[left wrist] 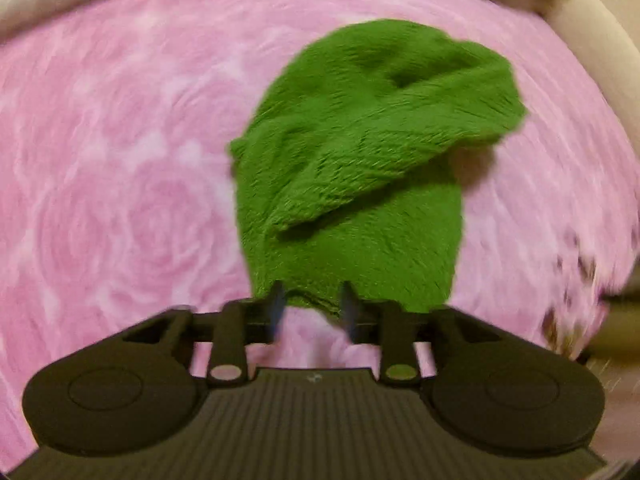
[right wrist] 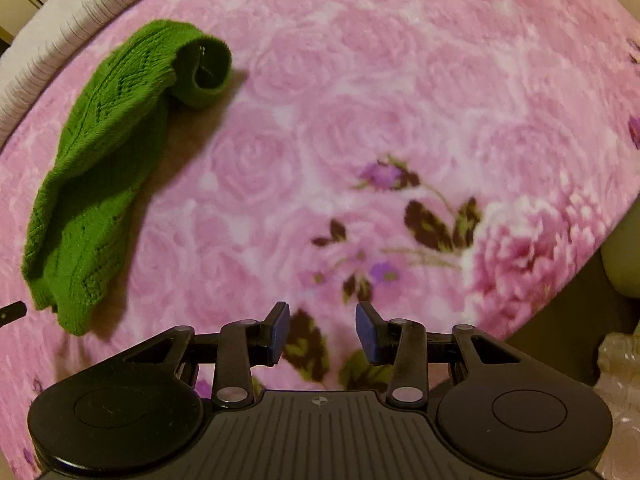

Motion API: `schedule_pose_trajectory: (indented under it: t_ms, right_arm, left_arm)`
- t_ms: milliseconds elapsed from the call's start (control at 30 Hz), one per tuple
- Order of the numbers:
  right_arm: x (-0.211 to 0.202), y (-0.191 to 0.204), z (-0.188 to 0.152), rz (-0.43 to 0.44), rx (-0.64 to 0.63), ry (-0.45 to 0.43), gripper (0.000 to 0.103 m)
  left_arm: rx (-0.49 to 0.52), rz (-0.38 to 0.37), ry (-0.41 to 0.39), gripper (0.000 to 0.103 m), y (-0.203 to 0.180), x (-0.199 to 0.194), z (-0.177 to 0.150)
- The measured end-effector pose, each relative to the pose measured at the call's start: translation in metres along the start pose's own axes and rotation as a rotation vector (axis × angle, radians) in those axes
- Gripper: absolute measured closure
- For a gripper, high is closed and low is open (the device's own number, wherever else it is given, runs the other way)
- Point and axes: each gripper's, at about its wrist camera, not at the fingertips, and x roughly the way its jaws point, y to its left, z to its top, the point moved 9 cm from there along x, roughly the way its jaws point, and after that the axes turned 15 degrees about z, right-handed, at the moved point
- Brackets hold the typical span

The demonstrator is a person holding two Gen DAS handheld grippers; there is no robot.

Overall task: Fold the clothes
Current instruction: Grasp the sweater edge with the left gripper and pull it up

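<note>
My left gripper [left wrist: 312, 312] is open with nothing between its two fingers; they stand just over the near hem of the one green knit [left wrist: 360, 168], and I cannot tell if they touch it because the view is blurred. My right gripper [right wrist: 322, 334] is also open and empty, its two blue pads [right wrist: 370, 334] apart above the pink blanket [right wrist: 360, 80]. Further away to the left lies the same knit [right wrist: 108, 152], partly folded over itself, near the one white edge [right wrist: 60, 32] of the bed.
</note>
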Motion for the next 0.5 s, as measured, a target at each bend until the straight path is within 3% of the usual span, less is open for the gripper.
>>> schedule_pose_trajectory:
  t_ms: [133, 300, 333, 367, 400, 500]
  right_arm:
    - [-0.003, -0.002, 0.006, -0.015, -0.008, -0.012, 0.062]
    - [-0.005, -0.005, 0.016, -0.023, -0.006, -0.035, 0.062]
    - [-0.005, -0.005, 0.016, -0.022, -0.002, -0.037, 0.062]
    - [-0.005, -0.006, 0.015, -0.023, 0.001, -0.038, 0.062]
    - [-0.005, -0.007, 0.015, -0.024, 0.005, -0.039, 0.062]
    - [-0.005, -0.011, 0.014, -0.021, 0.018, -0.037, 0.062]
  left_arm:
    - [0.208, 0.099, -0.099, 0.060, -0.021, 0.009, 0.020]
    - [0.448, 0.197, -0.139, 0.060, -0.045, 0.051, 0.031]
    - [0.465, 0.181, -0.132, 0.066, -0.048, 0.056, 0.031]
    - [0.463, 0.152, -0.124, 0.087, -0.049, 0.059, 0.030]
    - [0.442, 0.120, -0.115, 0.095, -0.050, 0.060, 0.030]
    - [0.356, 0.016, -0.087, 0.098, -0.050, 0.043, 0.036]
